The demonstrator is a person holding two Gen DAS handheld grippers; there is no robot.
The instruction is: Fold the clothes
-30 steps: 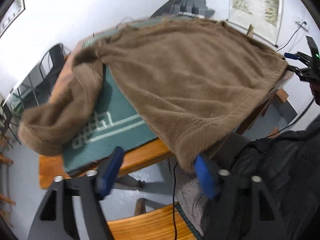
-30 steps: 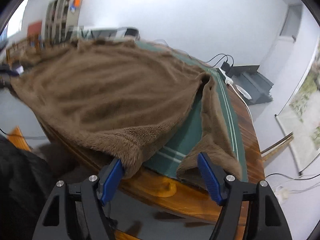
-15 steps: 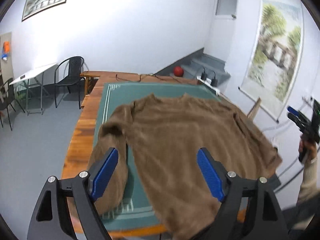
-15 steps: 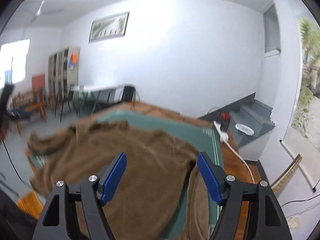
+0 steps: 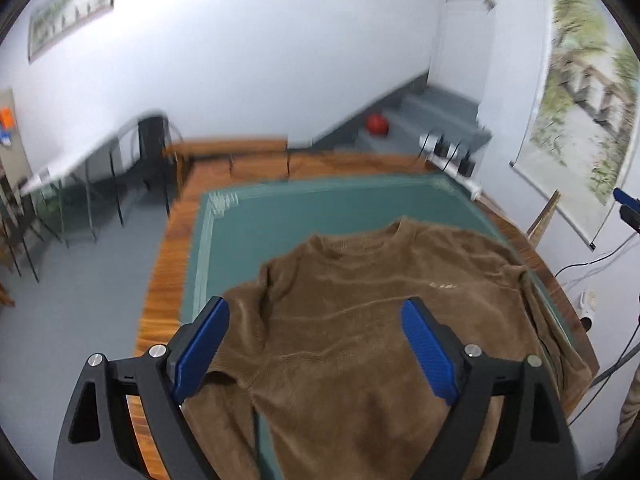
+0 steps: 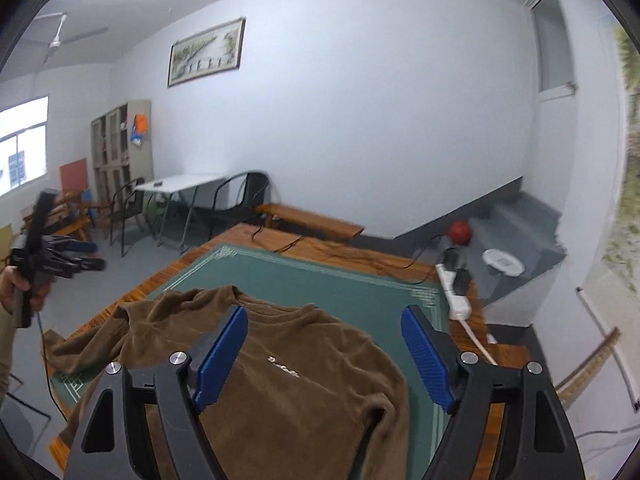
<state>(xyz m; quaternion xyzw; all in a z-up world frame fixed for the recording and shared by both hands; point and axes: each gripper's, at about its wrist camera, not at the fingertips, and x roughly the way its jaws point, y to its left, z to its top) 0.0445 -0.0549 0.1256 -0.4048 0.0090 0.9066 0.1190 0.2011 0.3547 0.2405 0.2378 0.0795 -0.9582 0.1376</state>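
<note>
A brown fleece sweater (image 5: 360,340) lies front up on the green mat (image 5: 280,216), its collar pointing away and small white lettering on the chest. One sleeve is bunched at the mat's left edge (image 6: 80,344). The other sleeve hangs down the right side (image 5: 560,344). My left gripper (image 5: 316,344) hovers above the sweater with its jaws opening and nothing between the blue pads. My right gripper (image 6: 324,350) also stands open and empty above the chest. In the right wrist view a hand holds the left gripper (image 6: 90,257) at the far left.
The mat covers a wooden table (image 5: 164,280). A white power strip (image 6: 454,292) and black cables lie at its far right corner. A red ball (image 6: 459,232) sits on grey steps behind. Chairs and a white folding table (image 6: 180,182) stand to the left.
Both grippers have risen and drawn back from the sweater's near hem at the table's edge. The whole sweater now shows below them, lying on the mat.
</note>
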